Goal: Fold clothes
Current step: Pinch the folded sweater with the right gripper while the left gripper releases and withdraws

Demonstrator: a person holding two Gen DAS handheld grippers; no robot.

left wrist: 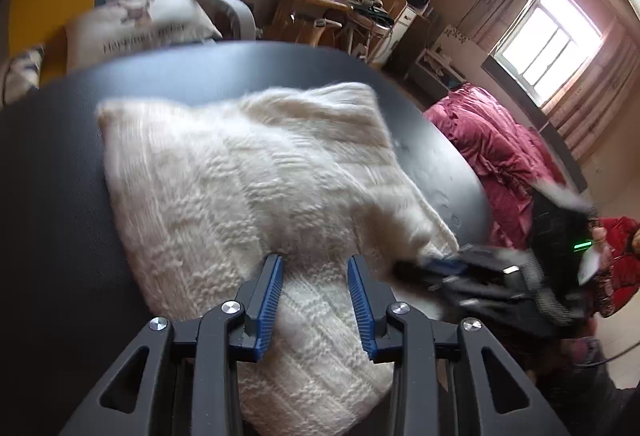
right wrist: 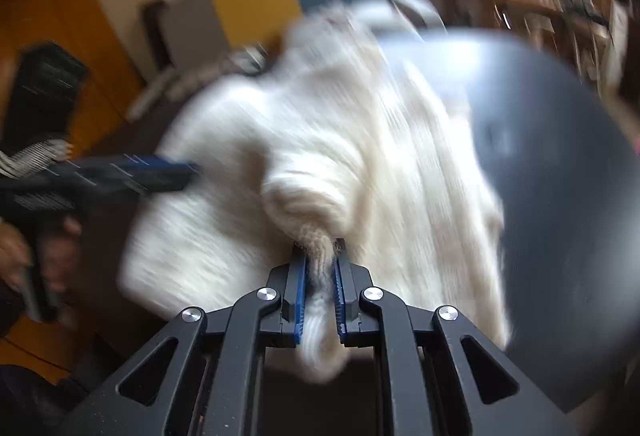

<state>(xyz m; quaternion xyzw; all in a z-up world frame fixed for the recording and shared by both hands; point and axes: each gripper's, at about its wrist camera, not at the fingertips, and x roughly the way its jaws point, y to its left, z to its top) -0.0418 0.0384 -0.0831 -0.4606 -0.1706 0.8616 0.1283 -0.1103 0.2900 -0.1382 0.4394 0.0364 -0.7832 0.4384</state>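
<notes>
Right hand-held gripper (right wrist: 320, 264) pinches a bunched bit of the white sweater (left wrist: 256, 171); left hand-held gripper (left wrist: 315, 268) hangs spread above it.
The sweater lies heaped on the dark counter (left wrist: 60, 163); so thin a pinch could slip, or drag the heap off the near edge.

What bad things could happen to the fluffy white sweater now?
1. The right gripper pinches only a thin bunch of the sweater. The picture is blurred as if it moves fast, so the knit might slip out or stretch.
2. The left gripper is open above the sweater and holds nothing, so the rest may slide and the fold may bunch up.
3. Part of the sweater hangs past the near edge of the table, so it could drop off.
</notes>
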